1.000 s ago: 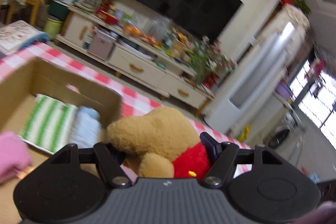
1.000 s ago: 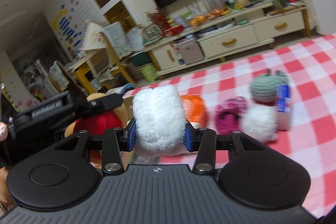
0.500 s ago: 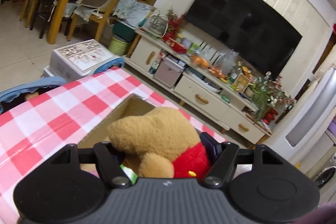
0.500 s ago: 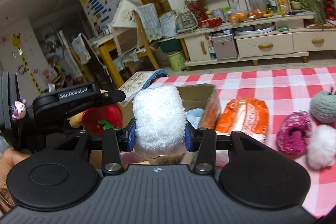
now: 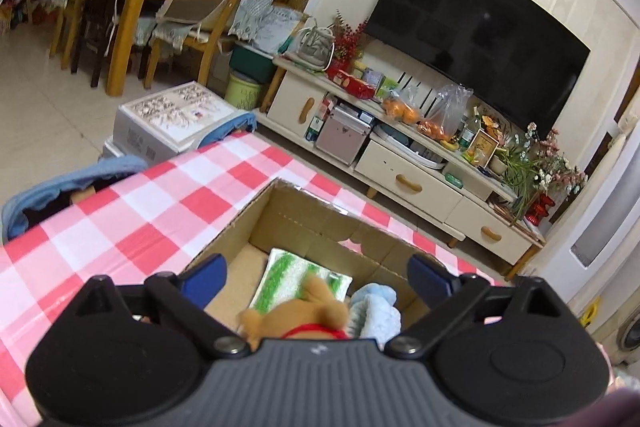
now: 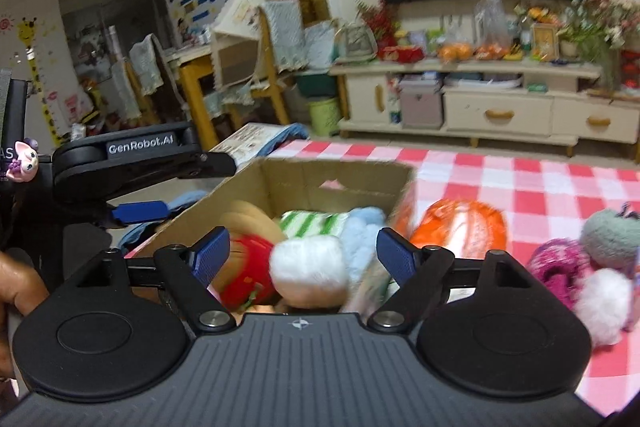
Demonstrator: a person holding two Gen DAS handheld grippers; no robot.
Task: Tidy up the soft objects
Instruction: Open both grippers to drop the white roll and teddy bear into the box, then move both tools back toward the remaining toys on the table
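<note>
**Both toys let go over the box**

Left wrist view: the left gripper (image 5: 316, 273) hangs over the box (image 5: 304, 215), its jaws opening, pads clear of the bear (image 5: 298, 315). The bear sits low in the box, beside the striped cloth (image 5: 288, 277) and the blue cloth (image 5: 378, 311).

Right wrist view: the right gripper (image 6: 304, 257) is also opening; the white plush (image 6: 310, 273) lies between the pads, touched by neither, dropping into the box by the bear. The drop step looks nearly done. Next, I judge, comes a reach to the table right of the box, where the orange bag (image 6: 460, 225), pink plush (image 6: 558, 263), grey ball (image 6: 612, 237) and white pompom (image 6: 604, 301) wait.
</note>
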